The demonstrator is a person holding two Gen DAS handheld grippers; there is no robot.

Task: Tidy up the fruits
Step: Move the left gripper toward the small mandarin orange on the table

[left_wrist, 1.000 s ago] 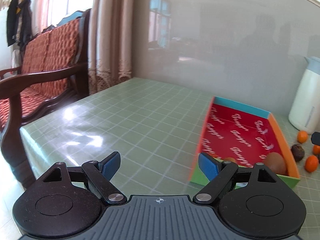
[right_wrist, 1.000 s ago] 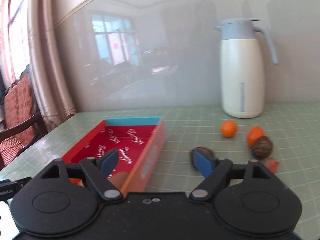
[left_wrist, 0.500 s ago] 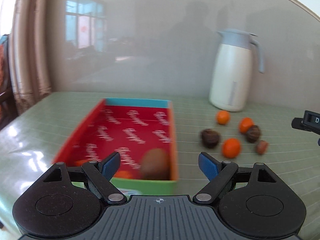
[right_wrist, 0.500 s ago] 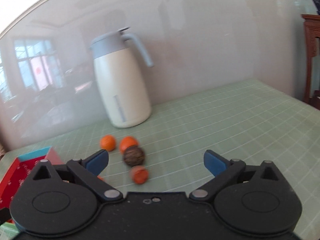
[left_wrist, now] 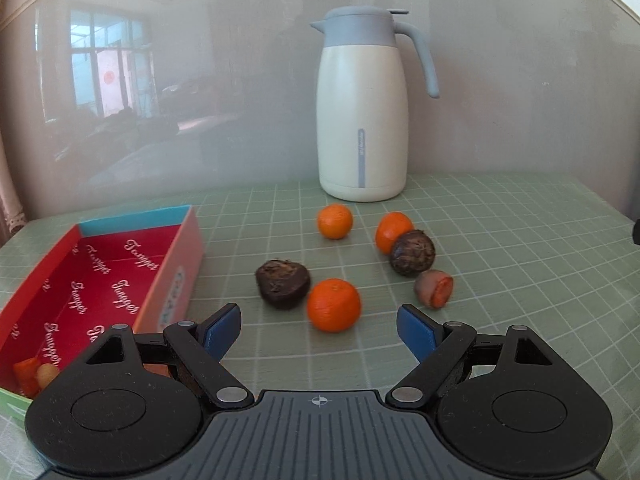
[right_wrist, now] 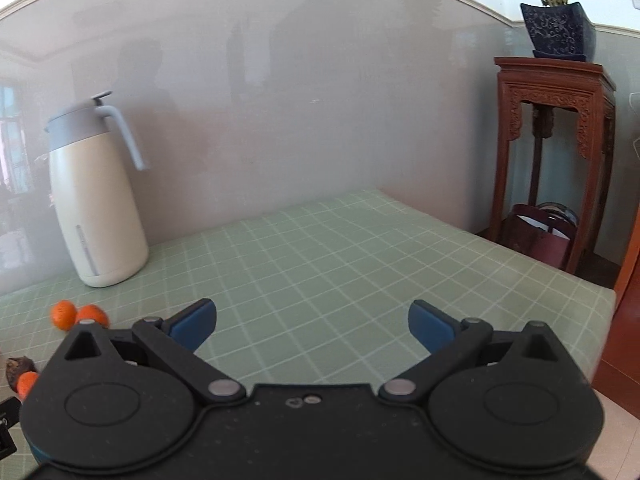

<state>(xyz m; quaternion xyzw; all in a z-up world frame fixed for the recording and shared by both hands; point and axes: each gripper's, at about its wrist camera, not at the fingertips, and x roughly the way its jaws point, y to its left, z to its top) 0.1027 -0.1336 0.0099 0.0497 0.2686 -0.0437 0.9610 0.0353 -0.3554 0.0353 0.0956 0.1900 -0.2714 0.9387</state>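
Note:
In the left wrist view my left gripper point(left_wrist: 319, 330) is open and empty, just short of an orange mandarin point(left_wrist: 334, 305). Beside it lie a dark brown fruit point(left_wrist: 283, 284), two more mandarins point(left_wrist: 335, 221) point(left_wrist: 392, 231), a second dark fruit point(left_wrist: 412, 253) and a cut piece with orange flesh point(left_wrist: 434, 288). The red box point(left_wrist: 176, 264) stands at the left with small fruit pieces point(left_wrist: 34, 374) in its near corner. My right gripper point(right_wrist: 312, 324) is open and empty over bare tablecloth; mandarins point(right_wrist: 64, 314) and a dark fruit point(right_wrist: 16, 366) show at its far left.
A white thermos jug point(left_wrist: 362, 108) with a grey-blue lid stands against the wall behind the fruit, also in the right wrist view point(right_wrist: 94, 196). A carved wooden stand point(right_wrist: 554, 160) with a potted plant point(right_wrist: 558, 20) is beyond the table's right edge.
Both grippers have swung to the right. The left one now faces the loose fruit instead of the box and chair. The right one now faces the table's right end. Both stayed open.

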